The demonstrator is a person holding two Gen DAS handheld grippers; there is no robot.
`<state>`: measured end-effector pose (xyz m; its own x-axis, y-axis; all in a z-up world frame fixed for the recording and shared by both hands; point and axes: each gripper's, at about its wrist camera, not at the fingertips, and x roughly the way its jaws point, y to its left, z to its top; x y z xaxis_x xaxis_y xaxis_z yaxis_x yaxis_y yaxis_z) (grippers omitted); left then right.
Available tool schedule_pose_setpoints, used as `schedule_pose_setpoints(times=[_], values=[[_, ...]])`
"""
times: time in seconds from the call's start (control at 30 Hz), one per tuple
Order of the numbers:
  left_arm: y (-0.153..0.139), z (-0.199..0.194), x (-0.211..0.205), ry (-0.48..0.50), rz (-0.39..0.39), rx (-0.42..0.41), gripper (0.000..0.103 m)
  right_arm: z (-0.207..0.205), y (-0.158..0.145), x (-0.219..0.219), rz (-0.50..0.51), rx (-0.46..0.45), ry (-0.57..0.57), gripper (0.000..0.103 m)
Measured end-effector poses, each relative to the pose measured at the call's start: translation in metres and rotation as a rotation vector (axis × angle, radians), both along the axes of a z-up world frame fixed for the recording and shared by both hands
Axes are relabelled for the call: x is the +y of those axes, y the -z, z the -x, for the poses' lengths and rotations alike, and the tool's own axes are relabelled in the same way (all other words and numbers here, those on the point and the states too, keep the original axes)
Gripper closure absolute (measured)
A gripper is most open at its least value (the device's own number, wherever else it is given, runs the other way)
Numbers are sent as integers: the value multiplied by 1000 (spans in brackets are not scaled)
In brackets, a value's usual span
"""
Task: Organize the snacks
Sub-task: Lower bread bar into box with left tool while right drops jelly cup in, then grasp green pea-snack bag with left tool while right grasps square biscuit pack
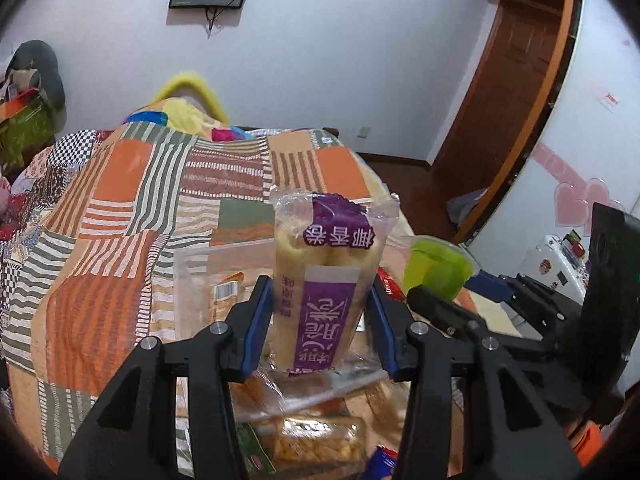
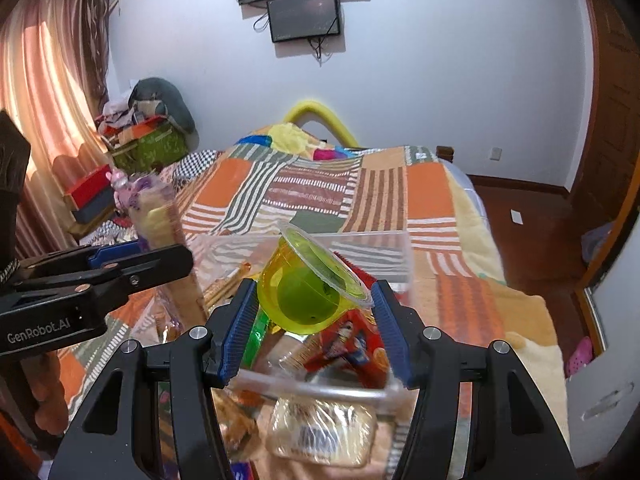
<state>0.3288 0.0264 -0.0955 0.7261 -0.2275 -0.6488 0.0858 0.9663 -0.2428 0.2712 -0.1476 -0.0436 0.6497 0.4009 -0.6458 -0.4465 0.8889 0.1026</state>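
Note:
My left gripper (image 1: 321, 312) is shut on a clear pack of pale rice rolls with a purple label (image 1: 326, 280), held upright above the bed. My right gripper (image 2: 314, 324) is shut on a green jelly cup (image 2: 310, 286) tilted on its side, its clear lid facing up and right. The same cup (image 1: 436, 268) shows at the right of the left wrist view. The left gripper with its pack (image 2: 158, 216) appears blurred at the left of the right wrist view. Beneath both lie a clear plastic bin (image 2: 312, 240) and a pile of wrapped snacks (image 2: 324, 428).
A patchwork bedspread (image 1: 120, 220) covers the bed under everything. A red snack pack (image 2: 356, 344) lies below the cup. Boxes and clothes (image 2: 140, 140) are stacked by the curtain at the left. Wooden floor (image 2: 528, 208) and a door lie to the right.

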Motion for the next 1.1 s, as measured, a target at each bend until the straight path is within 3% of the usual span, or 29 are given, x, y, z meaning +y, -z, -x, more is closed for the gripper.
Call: schedule_pose_setpoints(times=[0.33,0.7,0.93,1.1], values=[[18,-22,5,-45,-84,20,59,-15,19,16,38,58,-2,48],[10,8,23,-40,-100,3,59,-11,9,14,46,61,0,47],[0,40,40,-51,-128,-8,44,10,-10,-1,45,24,-3,46],[9,65,53,-63,-148,20,35,26,-16,-15,29,9,3,39]])
